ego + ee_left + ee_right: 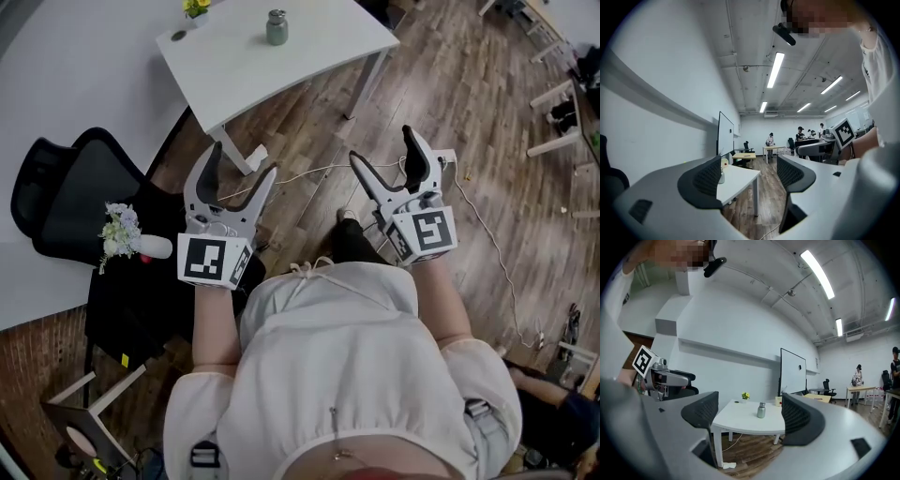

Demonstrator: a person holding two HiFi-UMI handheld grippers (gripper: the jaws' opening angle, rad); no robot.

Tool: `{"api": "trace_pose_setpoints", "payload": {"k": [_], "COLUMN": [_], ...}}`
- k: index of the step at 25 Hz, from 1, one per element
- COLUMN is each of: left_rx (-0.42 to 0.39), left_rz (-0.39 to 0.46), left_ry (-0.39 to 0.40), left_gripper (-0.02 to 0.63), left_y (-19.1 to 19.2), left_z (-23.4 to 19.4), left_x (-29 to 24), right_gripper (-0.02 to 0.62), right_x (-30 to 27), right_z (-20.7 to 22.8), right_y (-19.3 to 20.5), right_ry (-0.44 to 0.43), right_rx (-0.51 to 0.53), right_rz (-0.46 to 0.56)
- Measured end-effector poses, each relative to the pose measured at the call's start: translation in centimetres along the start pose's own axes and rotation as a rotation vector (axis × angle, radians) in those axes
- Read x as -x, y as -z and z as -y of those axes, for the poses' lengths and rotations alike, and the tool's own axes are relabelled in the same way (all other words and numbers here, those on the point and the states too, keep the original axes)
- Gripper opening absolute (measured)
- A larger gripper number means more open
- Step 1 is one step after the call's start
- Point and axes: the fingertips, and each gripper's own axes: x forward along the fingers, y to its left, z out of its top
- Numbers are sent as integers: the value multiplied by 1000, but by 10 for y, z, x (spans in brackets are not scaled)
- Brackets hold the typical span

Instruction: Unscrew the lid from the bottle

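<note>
Head view shows the bottle (277, 28), grey-green with its lid (277, 14) screwed on, standing upright on the white table (309, 52) at the top centre of the frame. A small yellow flower (195, 7) stands further left on the same tabletop. Well below the table, over the wooden floor (469, 84), the left gripper (244, 159) and right gripper (382, 145) are held side by side, each with its jaws spread wide and nothing between them. Right gripper view shows the bottle (761, 410) far off, framed in the gap between the parted jaws and untouched. A black chair (66, 187) sits at the left edge of the head view.
</note>
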Motion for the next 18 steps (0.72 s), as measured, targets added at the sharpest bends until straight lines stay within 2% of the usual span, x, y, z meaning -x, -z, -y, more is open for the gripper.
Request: {"api": "trace_pose_setpoints", "payload": {"k": [6, 10, 18], "left_rx": [-16, 1, 30], "left_rz": [-51, -73, -116], "left_ry": [-82, -166, -332], "left_gripper": [368, 367, 368], "left_y": [21, 27, 36], "left_z": [-9, -20, -23], "left_x": [-50, -104, -226], "right_gripper": [417, 417, 405], "right_x": [-50, -99, -202], "right_z": [50, 95, 189], "right_y": [19, 35, 43], "right_ry": [-93, -177, -410], "right_rx": [-19, -43, -44], "right_rz": [5, -22, -72]}}
